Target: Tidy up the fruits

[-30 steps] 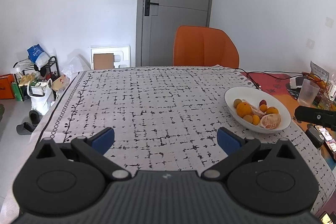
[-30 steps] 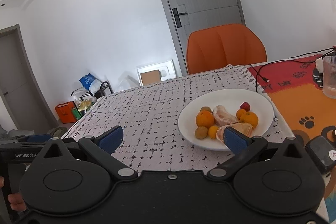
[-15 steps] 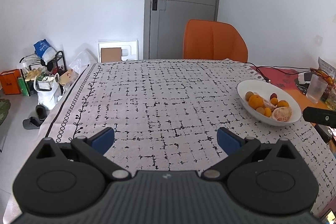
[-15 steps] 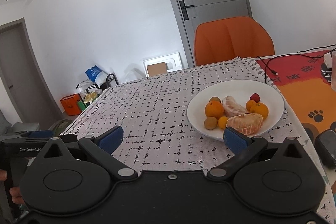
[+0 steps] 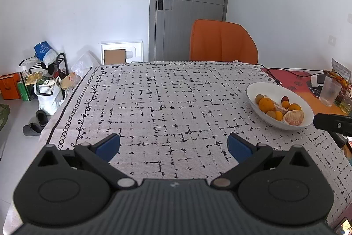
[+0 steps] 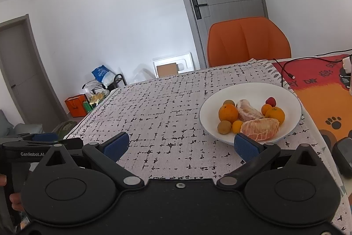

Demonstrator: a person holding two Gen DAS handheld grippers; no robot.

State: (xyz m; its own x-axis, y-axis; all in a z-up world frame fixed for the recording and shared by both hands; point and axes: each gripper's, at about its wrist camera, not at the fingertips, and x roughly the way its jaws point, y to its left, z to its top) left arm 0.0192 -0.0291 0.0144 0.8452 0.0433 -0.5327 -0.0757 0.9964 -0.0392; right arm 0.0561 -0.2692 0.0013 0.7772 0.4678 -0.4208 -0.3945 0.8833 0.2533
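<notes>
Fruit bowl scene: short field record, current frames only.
container: shallow white ceramic bowl, on black-and-white patterned tablecloth
contents: peeled orange half, whole orange, small red fruit, brownish-green round fruit
left gripper: open, empty
right gripper: open, empty, near bowl
behind table: orange chair

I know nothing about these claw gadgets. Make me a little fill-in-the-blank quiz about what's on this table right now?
1. All the fruit sits in a shallow white ceramic bowl on the ____-patterned tablecloth.
2. The chair behind the table is ____.
3. The small red fruit lies at the bowl's ____ side.
4. Both the left claw and right claw are ____.

Missing words: black; orange; far; open
</notes>
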